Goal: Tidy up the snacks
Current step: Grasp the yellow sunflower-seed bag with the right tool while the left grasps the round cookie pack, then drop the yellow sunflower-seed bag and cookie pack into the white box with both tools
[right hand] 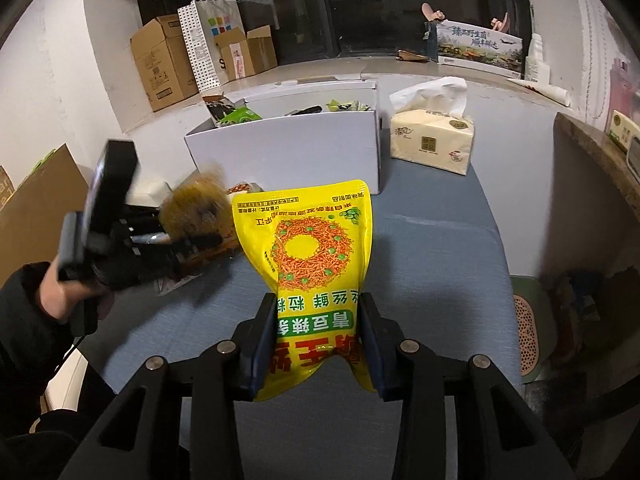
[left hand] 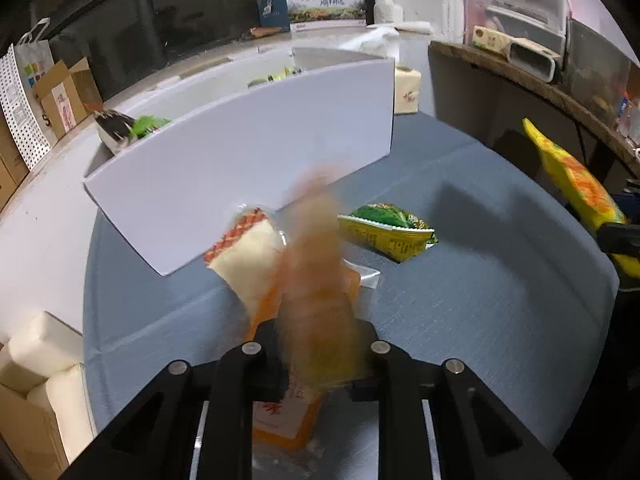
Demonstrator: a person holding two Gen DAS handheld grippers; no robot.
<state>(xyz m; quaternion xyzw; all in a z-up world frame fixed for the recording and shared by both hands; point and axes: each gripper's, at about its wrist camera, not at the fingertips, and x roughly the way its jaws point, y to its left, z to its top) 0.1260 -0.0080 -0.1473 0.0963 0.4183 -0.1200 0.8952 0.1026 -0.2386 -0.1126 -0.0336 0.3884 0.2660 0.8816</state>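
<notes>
My left gripper (left hand: 320,360) is shut on an orange-brown snack pack (left hand: 316,264), blurred by motion, held above the blue table; it also shows in the right wrist view (right hand: 200,204). My right gripper (right hand: 318,336) is shut on a yellow snack bag (right hand: 316,248) held upright over the table; the bag also shows in the left wrist view (left hand: 576,184). A white box (left hand: 248,160) with several snacks inside stands behind. A cream pack with a red edge (left hand: 244,252), an orange pack (left hand: 288,420) and a green-yellow pack (left hand: 388,228) lie on the table.
A tissue pack (right hand: 432,140) stands right of the white box (right hand: 288,152). Cardboard boxes (right hand: 168,64) and a dotted paper bag (right hand: 204,40) stand by the back wall. A wooden-topped shelf (left hand: 532,80) is at the right. White foam blocks (left hand: 44,352) sit at the lower left.
</notes>
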